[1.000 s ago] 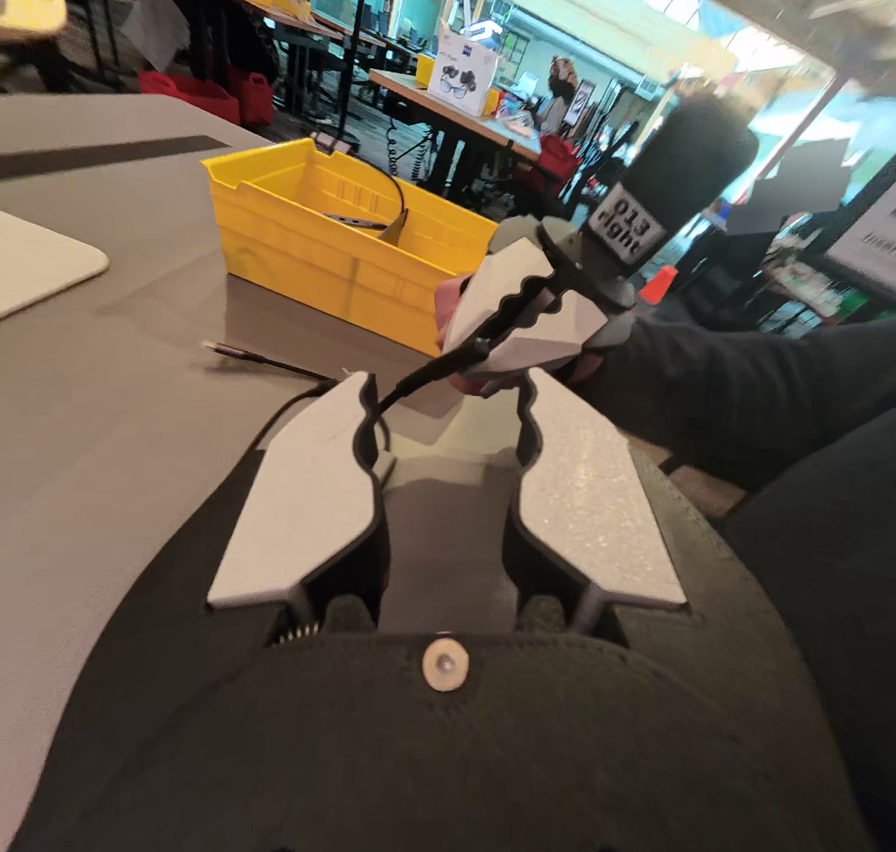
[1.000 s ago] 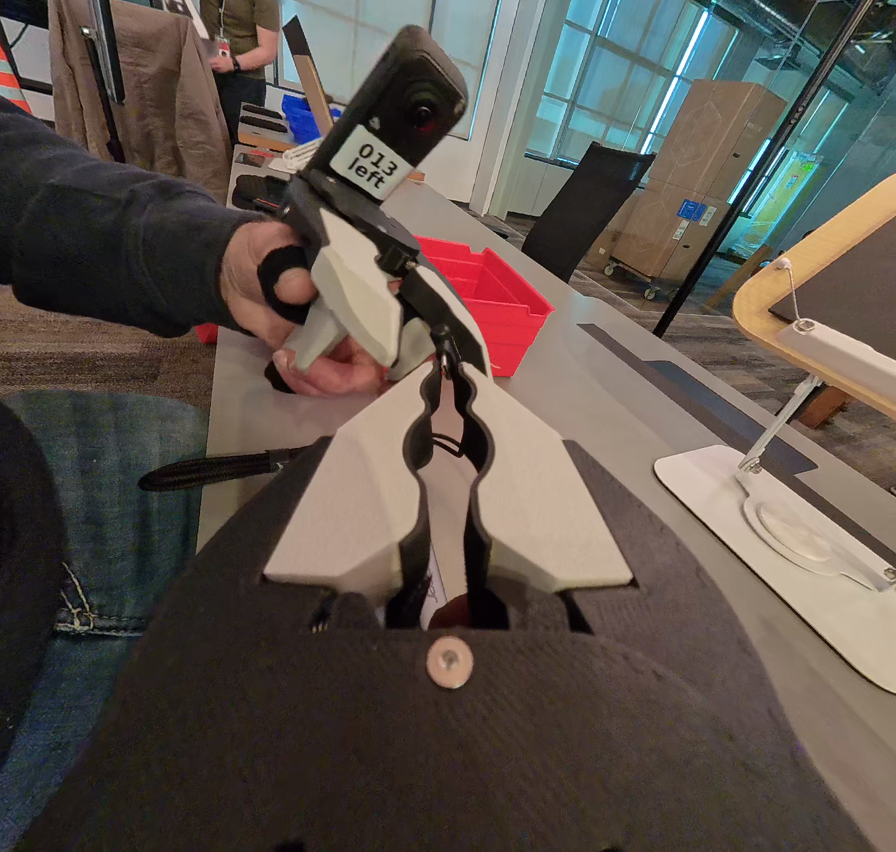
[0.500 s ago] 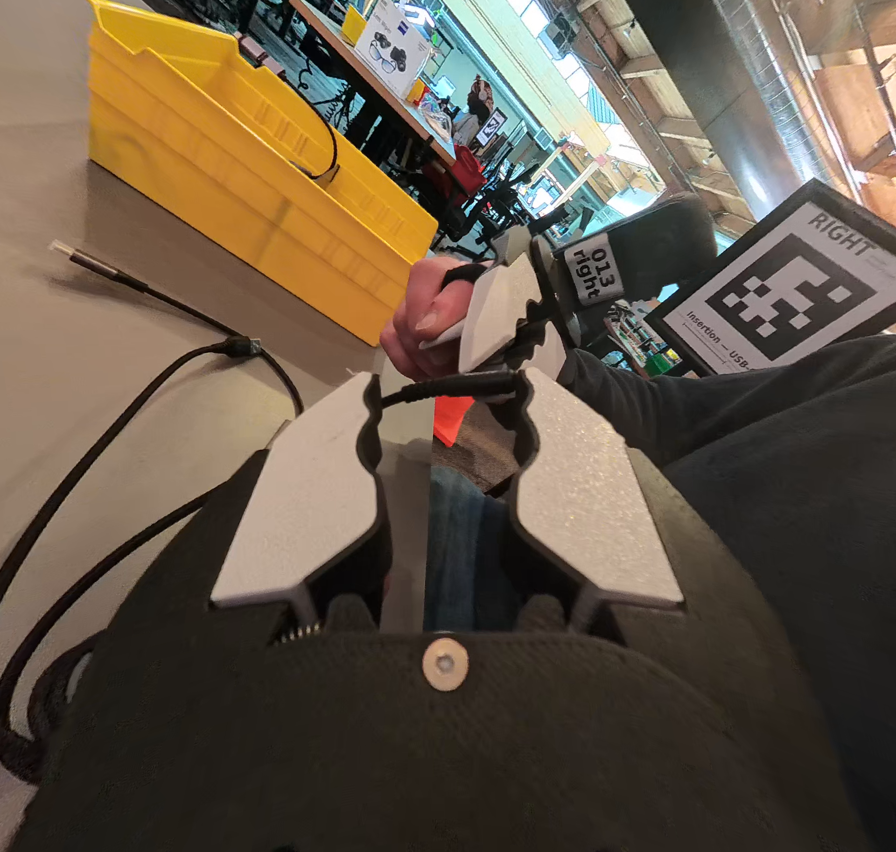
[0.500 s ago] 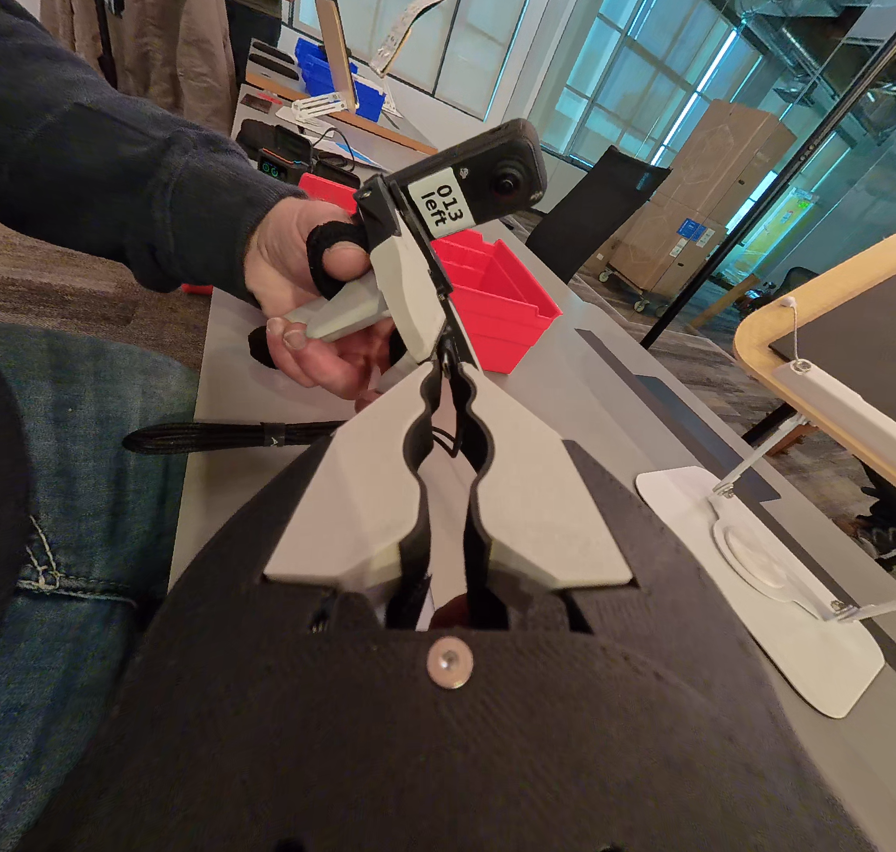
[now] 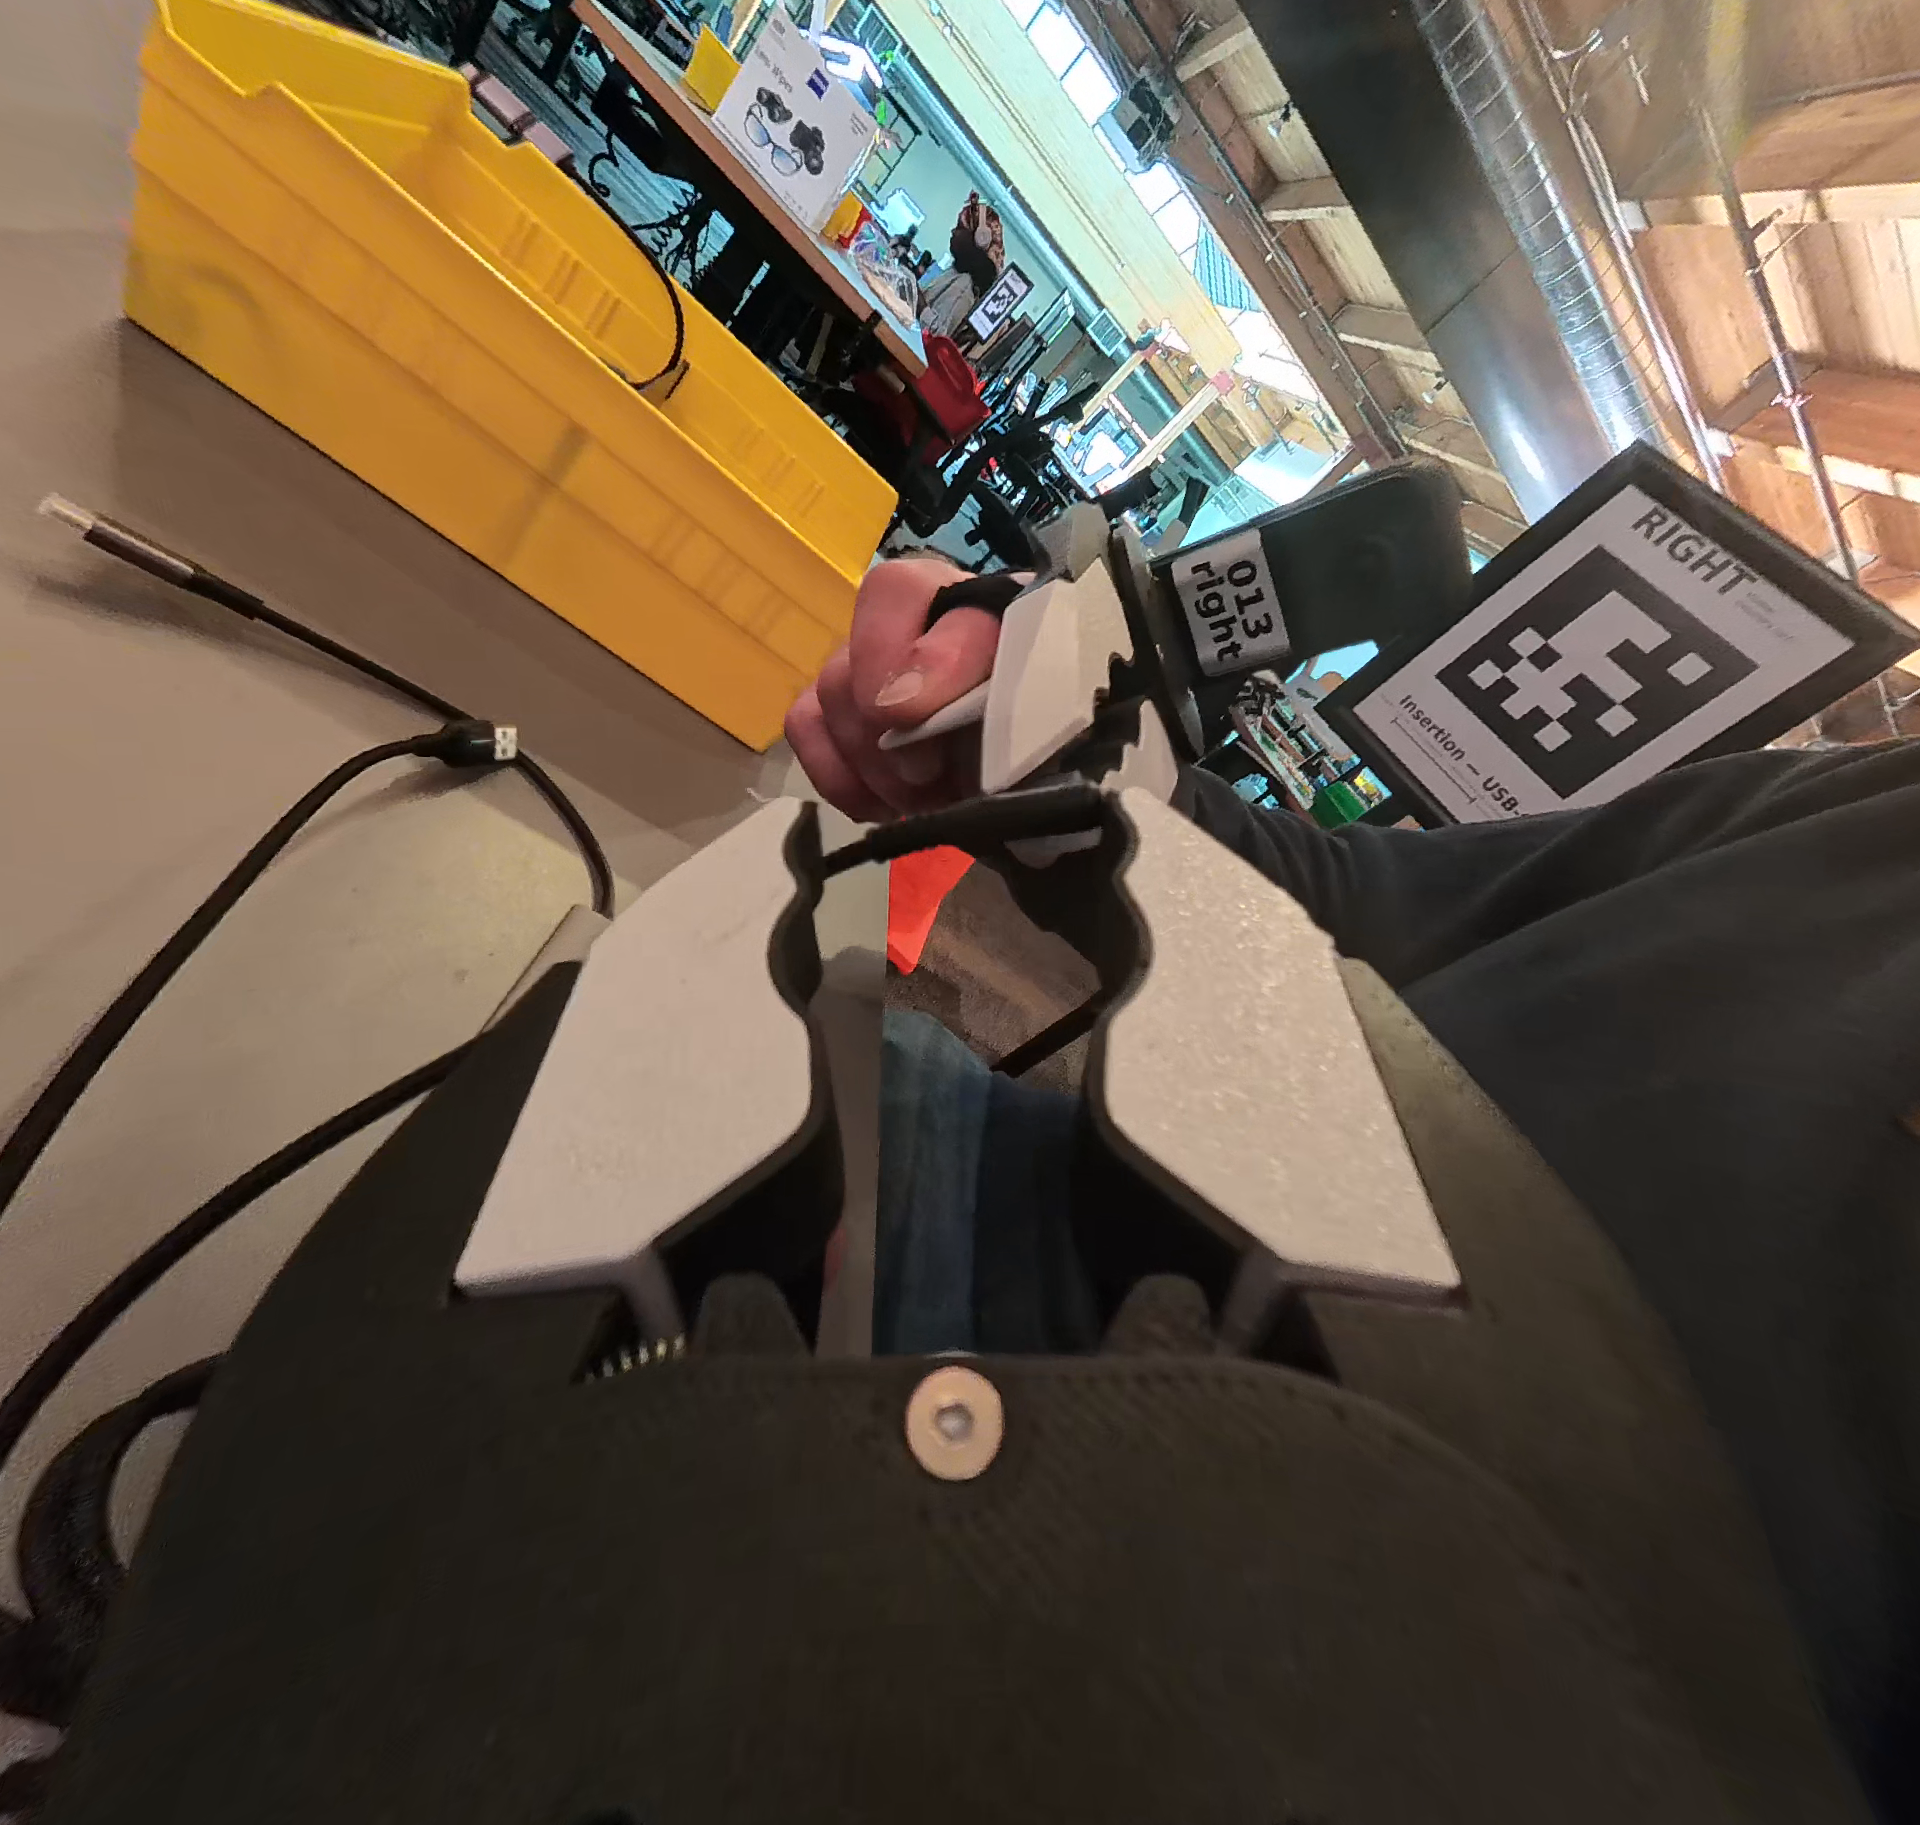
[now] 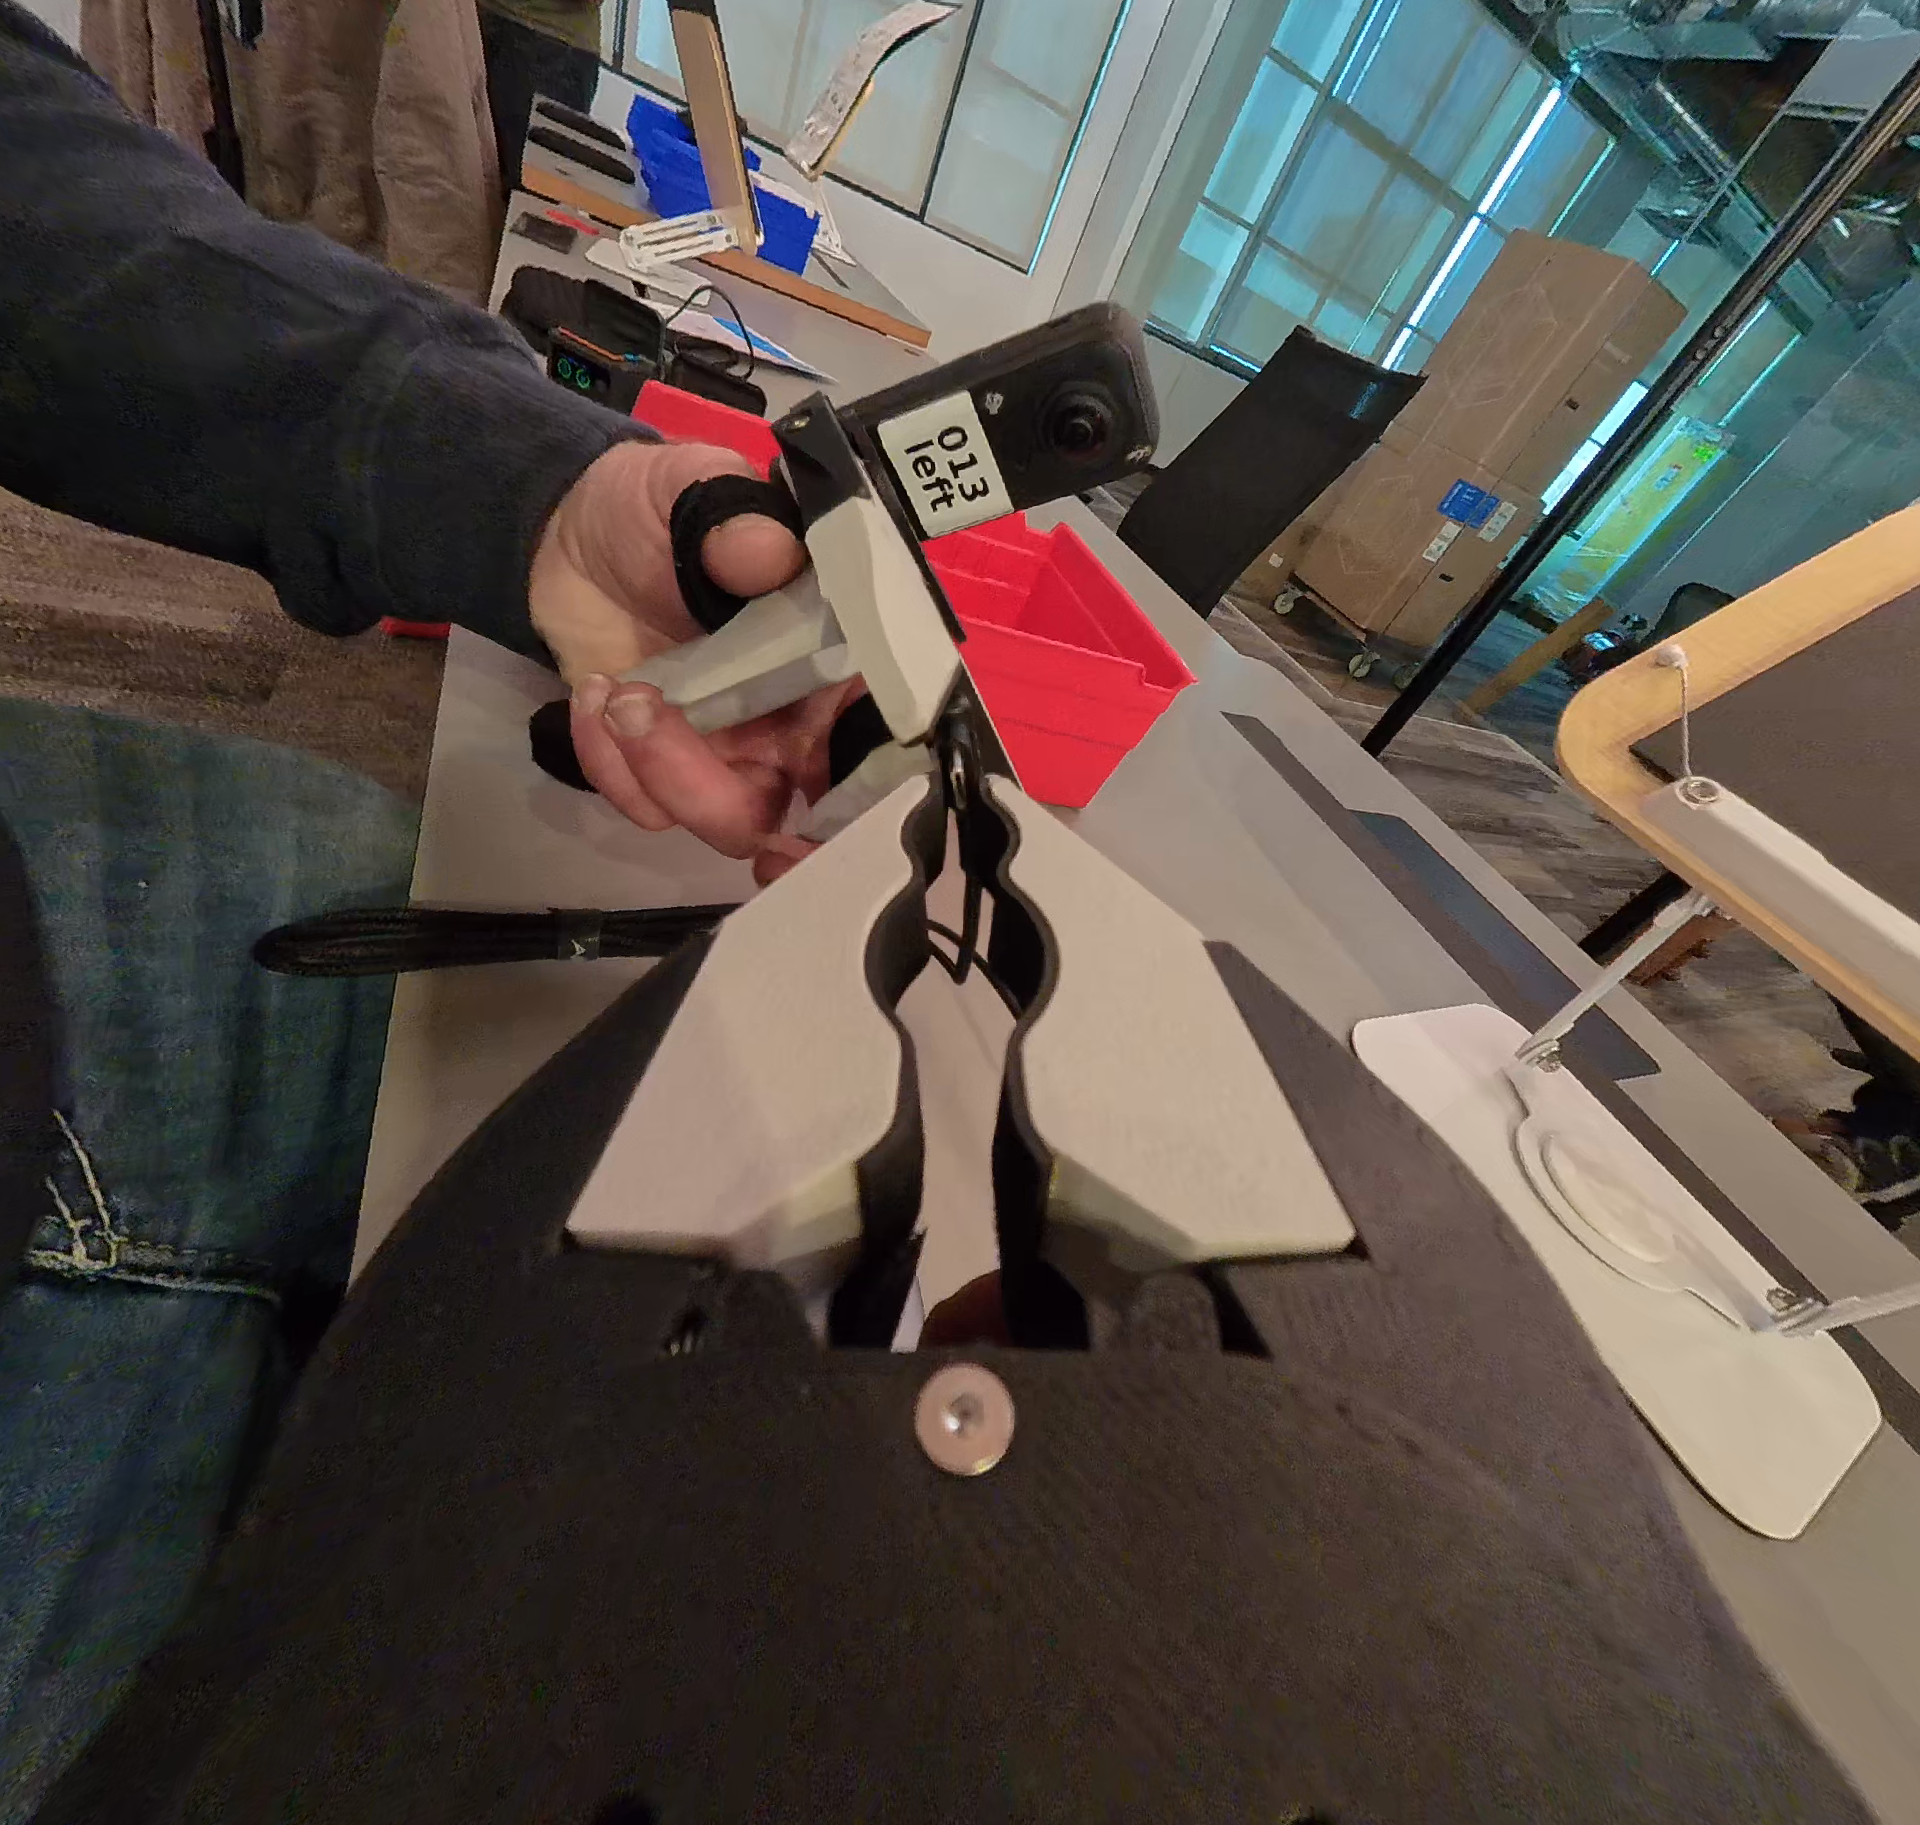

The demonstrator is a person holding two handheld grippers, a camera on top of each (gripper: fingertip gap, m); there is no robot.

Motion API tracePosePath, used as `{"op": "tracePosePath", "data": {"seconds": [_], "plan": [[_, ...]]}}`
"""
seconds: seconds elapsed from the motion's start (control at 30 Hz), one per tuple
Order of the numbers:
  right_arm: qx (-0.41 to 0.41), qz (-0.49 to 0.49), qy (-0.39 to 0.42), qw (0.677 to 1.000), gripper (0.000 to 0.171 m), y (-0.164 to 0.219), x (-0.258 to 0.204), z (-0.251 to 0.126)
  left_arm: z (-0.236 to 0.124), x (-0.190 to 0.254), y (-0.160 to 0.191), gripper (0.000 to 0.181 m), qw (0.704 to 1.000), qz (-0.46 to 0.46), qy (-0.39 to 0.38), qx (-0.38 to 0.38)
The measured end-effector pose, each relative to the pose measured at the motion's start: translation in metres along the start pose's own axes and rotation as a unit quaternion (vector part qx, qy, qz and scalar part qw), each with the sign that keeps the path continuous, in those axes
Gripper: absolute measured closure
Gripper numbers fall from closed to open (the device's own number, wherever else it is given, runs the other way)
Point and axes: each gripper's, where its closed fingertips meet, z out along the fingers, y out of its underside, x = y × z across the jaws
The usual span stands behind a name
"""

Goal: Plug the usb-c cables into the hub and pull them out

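2 grippers meet over a cable at the edge of a grey surface [image 5: 260,944].

In the left wrist view, the left gripper [image 5: 961,825] stands with its jaws apart, a black usb-c cable [image 5: 956,819] stretched across the gap between its tips. Just beyond, the right gripper [image 5: 1070,736], held in a hand [image 5: 894,684], meets that cable; in the right wrist view its jaws are nearly together around thin black cable strands. More cable [image 5: 312,809] loops on the surface, ending in a connector [image 5: 483,741] and a loose plug [image 5: 73,513]. Farther off sits a yellow bin [image 5: 468,404]; a red bin [image 6: 1049,663] shows in the right wrist view. The hub cannot be made out.
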Motion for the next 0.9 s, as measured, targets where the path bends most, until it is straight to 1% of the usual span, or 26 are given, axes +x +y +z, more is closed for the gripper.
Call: {"op": "tracePosePath", "data": {"seconds": [0.17,0.37,0.53,0.67,0.77,0.83,0.9], "plan": [[0.010,0.013,0.000,1.000,0.170,-0.002,0.002,-0.001,0.000,-0.002,-0.002,0.124,1.000,-0.012,0.023,0.002],[0.022,0.029,0.009,0.999,0.171,-0.004,0.006,-0.001,0.005,-0.002,0.008,0.129,0.999,-0.016,0.043,-0.014],[0.014,0.015,0.026,0.999,0.171,-0.001,0.011,-0.001,0.006,0.000,0.012,0.125,0.998,-0.023,0.051,-0.027],[0.000,-0.002,0.038,0.999,0.171,0.004,0.013,0.000,0.007,-0.004,0.015,0.128,0.998,-0.028,0.044,-0.035],[-0.008,-0.021,0.054,0.998,0.171,0.005,0.016,0.000,0.007,-0.003,0.015,0.134,0.998,-0.030,0.052,-0.035],[-0.021,-0.047,0.061,0.997,0.171,0.007,0.017,0.000,0.009,0.002,0.017,0.134,0.997,-0.031,0.062,-0.040],[-0.025,-0.051,0.059,0.997,0.171,0.008,0.016,0.000,0.010,0.002,0.017,0.133,0.997,-0.032,0.063,-0.037]]}}
